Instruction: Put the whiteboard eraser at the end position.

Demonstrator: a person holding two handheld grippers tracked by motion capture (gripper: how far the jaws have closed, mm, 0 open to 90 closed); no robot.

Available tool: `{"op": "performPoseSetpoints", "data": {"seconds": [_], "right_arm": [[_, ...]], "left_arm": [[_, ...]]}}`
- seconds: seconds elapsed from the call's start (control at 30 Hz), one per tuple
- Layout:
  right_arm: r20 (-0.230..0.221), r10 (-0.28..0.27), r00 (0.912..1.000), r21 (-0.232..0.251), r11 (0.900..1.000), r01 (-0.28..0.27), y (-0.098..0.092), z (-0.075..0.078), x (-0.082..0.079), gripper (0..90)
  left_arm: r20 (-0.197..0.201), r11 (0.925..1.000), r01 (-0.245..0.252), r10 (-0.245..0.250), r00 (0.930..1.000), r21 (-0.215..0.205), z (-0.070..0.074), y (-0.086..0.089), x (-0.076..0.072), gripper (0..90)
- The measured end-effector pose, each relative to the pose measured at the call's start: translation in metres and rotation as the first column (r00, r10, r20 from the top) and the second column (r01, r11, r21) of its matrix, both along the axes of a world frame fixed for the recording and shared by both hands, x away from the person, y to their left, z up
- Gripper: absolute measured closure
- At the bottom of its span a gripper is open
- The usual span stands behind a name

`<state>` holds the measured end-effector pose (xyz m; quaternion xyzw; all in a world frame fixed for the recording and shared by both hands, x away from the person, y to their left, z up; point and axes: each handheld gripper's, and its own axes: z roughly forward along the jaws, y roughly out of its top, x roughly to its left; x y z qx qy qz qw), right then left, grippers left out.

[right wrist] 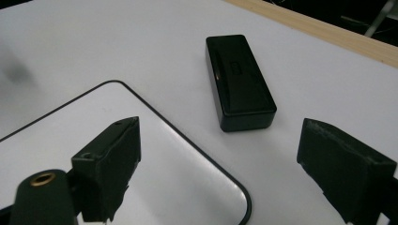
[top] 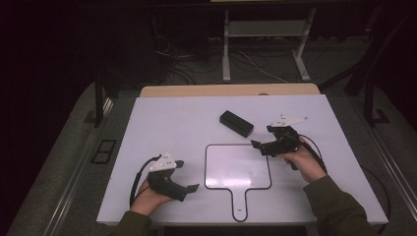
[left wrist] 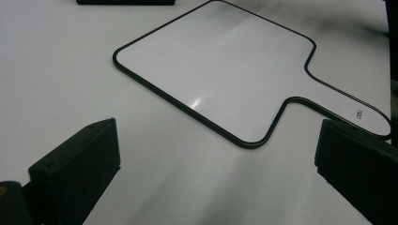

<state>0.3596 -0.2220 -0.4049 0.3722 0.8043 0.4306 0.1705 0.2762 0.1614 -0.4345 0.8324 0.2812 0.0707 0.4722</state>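
High view: a white counter [top: 162, 123] carries a paddle-shaped whiteboard [top: 238, 167] with a black rim and a short handle pointing toward the person, and beyond its far right corner a black rectangular box [top: 236, 123] (lying flat, askew). The right claw [top: 255, 144] hovers near the board's far right corner, just short of the box, its 2 jaws spread with nothing between them. The left claw [top: 187, 175], held low at the board's left side, is likewise spread and empty. Right gripper view shows the box [right wrist: 239, 82] ahead between the jaws, untouched.
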Motion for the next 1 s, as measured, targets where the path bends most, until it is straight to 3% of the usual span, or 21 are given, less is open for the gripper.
{"op": "performPoseSetpoints", "data": {"seconds": [0.4,1.0], "right_arm": [[-0.009,0.000,1.0000,0.012,1.000,0.000,-0.020,-0.014,-0.033,12.4],[-0.009,0.002,1.0000,0.045,0.999,-0.002,-0.040,-0.027,-0.067,12.5]], "left_arm": [[0.003,1.0000,0.004,-0.004,1.0000,0.000,0.001,-0.001,-0.001,0.0],[0.003,1.0000,-0.004,0.004,1.0000,0.002,0.001,0.000,-0.001,0.0]]}}
